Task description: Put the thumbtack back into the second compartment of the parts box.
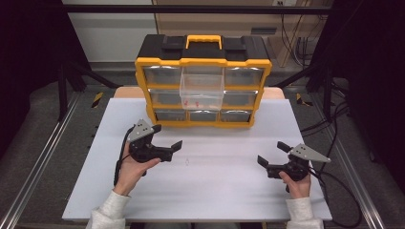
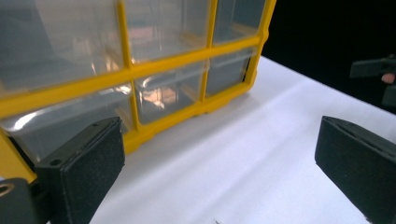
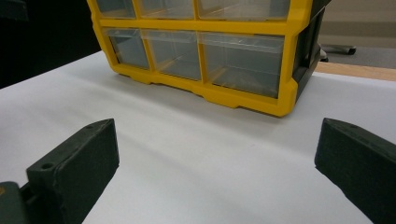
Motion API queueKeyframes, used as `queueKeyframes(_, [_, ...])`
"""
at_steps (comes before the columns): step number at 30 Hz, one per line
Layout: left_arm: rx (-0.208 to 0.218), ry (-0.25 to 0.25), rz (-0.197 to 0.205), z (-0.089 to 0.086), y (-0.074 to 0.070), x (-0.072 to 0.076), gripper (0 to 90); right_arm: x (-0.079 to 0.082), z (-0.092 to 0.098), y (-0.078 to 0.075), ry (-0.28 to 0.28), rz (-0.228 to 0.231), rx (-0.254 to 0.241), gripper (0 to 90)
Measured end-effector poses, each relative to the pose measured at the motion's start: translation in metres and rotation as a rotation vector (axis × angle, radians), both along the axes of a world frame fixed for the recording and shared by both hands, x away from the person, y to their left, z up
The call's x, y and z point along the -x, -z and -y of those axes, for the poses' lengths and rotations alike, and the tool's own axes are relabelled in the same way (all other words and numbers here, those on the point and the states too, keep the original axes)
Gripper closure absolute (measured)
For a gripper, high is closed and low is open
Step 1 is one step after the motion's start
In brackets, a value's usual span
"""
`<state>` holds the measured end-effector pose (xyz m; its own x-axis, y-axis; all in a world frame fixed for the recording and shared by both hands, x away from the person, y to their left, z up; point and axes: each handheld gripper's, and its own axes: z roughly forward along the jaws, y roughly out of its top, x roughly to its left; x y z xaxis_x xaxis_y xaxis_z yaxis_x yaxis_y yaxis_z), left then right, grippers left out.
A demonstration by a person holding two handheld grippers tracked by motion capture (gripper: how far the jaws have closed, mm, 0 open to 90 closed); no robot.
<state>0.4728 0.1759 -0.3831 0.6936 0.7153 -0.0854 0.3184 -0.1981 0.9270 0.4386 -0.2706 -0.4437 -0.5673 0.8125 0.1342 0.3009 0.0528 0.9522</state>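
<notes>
Left gripper (image 1: 168, 137), jaws apart and empty, held just above the white table (image 1: 215, 191) near the yellow organizer (image 1: 203, 86), which stands ahead of its fingers (image 2: 84, 172), untouched. Centre: a clear drawer (image 1: 202, 90) pulled out of the cabinet's middle column, holding what may be small red pieces. Right gripper (image 1: 273, 153), jaws likewise spread, well apart from the organizer.

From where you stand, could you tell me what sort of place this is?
Probably a lab recording bench: a white table inside a black frame, a yellow drawer organiser set up on it, and cables along the back wall.
</notes>
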Motion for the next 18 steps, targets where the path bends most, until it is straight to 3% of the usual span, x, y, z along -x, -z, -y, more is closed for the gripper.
queueKeyframes(9, [-0.061, 0.012, -0.041, 0.014, 0.019, -0.001, 1.1, 0.001, -0.001, -0.001, 0.002, -0.001, 0.0, 0.3])
queueKeyframes(18, [-0.122, 0.007, -0.127, 0.025, 0.046, -0.005, 2.3, 0.001, -0.001, -0.001, 0.0, -0.003, 0.0, 0.2])
